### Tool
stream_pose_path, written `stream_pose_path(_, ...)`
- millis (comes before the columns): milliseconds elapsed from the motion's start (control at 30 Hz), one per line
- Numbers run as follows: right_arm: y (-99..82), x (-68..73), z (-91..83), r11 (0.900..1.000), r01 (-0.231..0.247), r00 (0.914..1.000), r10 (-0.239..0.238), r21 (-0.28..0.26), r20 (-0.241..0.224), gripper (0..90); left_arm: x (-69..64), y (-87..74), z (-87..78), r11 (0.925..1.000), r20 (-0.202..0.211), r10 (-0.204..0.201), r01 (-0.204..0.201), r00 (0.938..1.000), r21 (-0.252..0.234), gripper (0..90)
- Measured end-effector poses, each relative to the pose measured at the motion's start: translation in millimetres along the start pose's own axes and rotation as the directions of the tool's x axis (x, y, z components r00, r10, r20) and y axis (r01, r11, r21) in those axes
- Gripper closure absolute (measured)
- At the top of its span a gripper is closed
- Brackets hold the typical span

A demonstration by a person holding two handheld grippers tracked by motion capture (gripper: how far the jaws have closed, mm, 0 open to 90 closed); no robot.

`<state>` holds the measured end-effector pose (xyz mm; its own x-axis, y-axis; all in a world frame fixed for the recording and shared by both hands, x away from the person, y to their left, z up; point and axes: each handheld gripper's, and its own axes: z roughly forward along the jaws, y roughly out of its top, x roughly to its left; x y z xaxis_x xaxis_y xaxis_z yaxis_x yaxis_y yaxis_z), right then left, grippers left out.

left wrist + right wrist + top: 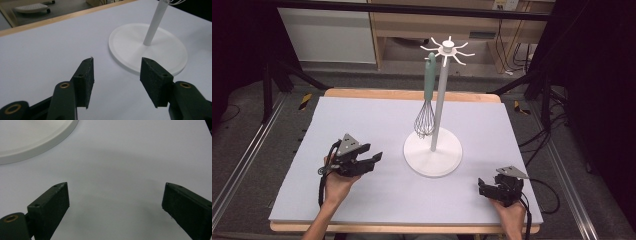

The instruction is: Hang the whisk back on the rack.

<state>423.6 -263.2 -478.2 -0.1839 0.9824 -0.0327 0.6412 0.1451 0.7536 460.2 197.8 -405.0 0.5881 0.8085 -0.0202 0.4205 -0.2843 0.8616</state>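
A whisk (425, 102) hangs from a white hook stand (433, 150) mid-table, for storage; left gripper (373, 161) and right gripper (482, 188) rest near the front edge, jaws apart, holding nothing.

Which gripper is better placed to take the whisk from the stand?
Probably the left gripper: open, it is nearer the whisk, which hangs on the stand's left side. The right gripper sits farther away.

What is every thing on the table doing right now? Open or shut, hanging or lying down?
Whisk: hanging from a hook of the stand, wires down, handle up.
Stand: upright on the table, the other hooks bare.
Left gripper: open, holding nothing, aimed at the stand's base.
Right gripper: open wide, holding nothing, low over the mat.
Mat: lying flat on the table.
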Motion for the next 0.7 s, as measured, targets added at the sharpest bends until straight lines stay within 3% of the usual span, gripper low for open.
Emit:
stream_pose_path(333, -0.3, -1.8, 0.5, 1.0000, -0.003, 1.0000, 0.003, 0.004, 0.003, 7.8, 17.2, -22.7, -5.7, 0.9986, -0.043, -0.041, 0.043, 0.9982, 0.031, 42.0)
stream_pose_path(700, -0.8, -3.8, 0.5, 0.9997, -0.020, 0.9998, 0.020, 0.012, 0.008, 7.6, 39.2, -54.4, -12.3, 0.9914, -0.134, -0.095, 0.106, 0.9865, 0.078, 36.4)
